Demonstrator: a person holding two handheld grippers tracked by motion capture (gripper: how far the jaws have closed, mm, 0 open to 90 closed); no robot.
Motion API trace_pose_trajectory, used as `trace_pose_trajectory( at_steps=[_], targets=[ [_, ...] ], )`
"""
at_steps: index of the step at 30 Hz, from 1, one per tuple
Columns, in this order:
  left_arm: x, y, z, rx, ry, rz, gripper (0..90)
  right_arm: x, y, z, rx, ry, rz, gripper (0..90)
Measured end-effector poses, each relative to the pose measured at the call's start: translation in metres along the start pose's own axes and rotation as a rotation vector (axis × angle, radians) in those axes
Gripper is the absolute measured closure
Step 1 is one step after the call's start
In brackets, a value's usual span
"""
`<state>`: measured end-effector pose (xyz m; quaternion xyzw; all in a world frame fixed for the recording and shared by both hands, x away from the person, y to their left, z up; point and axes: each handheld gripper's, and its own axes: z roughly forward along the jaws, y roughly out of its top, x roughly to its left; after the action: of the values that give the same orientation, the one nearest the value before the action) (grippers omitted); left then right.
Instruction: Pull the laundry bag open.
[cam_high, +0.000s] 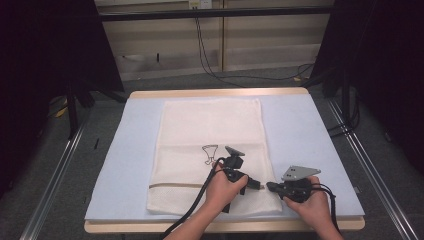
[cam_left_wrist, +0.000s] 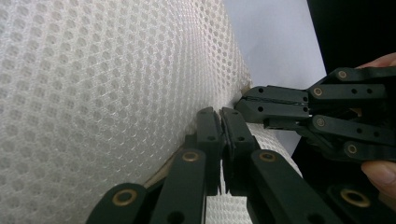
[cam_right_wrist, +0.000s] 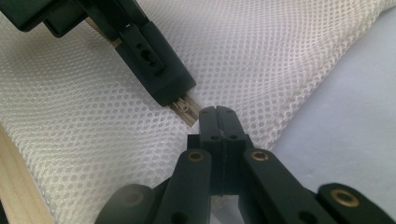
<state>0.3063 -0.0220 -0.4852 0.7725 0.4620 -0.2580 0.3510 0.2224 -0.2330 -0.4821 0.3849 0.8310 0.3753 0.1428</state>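
White mesh laundry bag (cam_high: 210, 150) lies flat on the pale blue table mat (cam_high: 300, 150). At its right edge the left gripper (cam_left_wrist: 220, 122) and right gripper (cam_right_wrist: 217, 119) are both clamped on the beige zipper strip (cam_right_wrist: 184, 108). Pulled apart unevenly, the thin strip could slip out or drag the bag.

The worktop (cam_high: 135, 94) shows a pale wooden edge along its far side and again along its near side, and a light blue-grey mat (cam_high: 125, 165) covers nearly all of its top. Beyond the worktop, black cables (cam_high: 205, 55) hang down a beige panelled wall (cam_high: 265, 35) and trail across the grey floor (cam_high: 165, 82). Black curtains (cam_high: 45, 55) hang to the left and right of the worktop, and metal rails (cam_high: 55, 175) run along the floor on either side of it
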Motion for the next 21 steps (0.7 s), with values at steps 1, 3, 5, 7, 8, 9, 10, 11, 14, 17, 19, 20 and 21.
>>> trace_pose_trajectory(
  at_steps=[1,3,5,7,8,9,10,11,14,17,19,20,21],
  targets=[
    [0.000,0.000,0.000,-0.001,-0.001,0.003,87.3,0.000,0.000,0.000,0.000,-0.001,-0.004,90.0],
    [0.000,-0.001,-0.001,-0.007,0.013,0.004,87.3,0.000,0.000,0.000,0.001,-0.002,-0.008,90.0],
    [0.001,-0.001,-0.005,0.004,0.012,0.012,87.3,0.000,0.001,0.000,0.006,0.001,0.003,90.0],
    [0.002,-0.002,-0.006,-0.005,0.010,0.021,87.3,0.000,0.001,0.000,0.009,0.002,0.003,90.0],
    [0.003,-0.002,-0.008,-0.006,0.013,0.019,87.3,0.000,0.001,0.000,0.010,0.003,0.003,90.0],
    [0.004,-0.002,-0.009,-0.003,0.001,0.019,87.3,0.000,0.001,0.000,0.011,0.003,0.004,90.0],
    [0.004,-0.003,-0.010,-0.008,0.011,0.018,87.3,0.000,0.001,0.000,0.011,0.003,0.003,90.0],
    [0.005,-0.003,-0.011,-0.010,0.013,0.013,87.3,0.000,0.001,0.000,0.011,0.003,0.003,90.0],
    [0.006,-0.003,-0.013,-0.005,-0.005,0.015,87.3,-0.001,0.001,0.000,0.008,0.008,0.011,90.0],
    [0.006,-0.004,-0.015,0.002,-0.004,0.018,87.3,-0.002,0.001,0.000,0.007,0.013,0.019,90.0],
    [0.006,-0.004,-0.015,-0.003,0.007,0.014,87.3,-0.002,0.001,0.000,0.009,0.011,0.025,90.0],
    [0.006,-0.004,-0.015,-0.003,0.007,0.014,87.3,-0.002,0.001,0.000,0.009,0.011,0.025,90.0],
    [0.006,-0.004,-0.015,-0.004,0.008,0.013,87.3,-0.001,0.001,0.000,0.010,0.011,0.030,90.0]
  ],
)
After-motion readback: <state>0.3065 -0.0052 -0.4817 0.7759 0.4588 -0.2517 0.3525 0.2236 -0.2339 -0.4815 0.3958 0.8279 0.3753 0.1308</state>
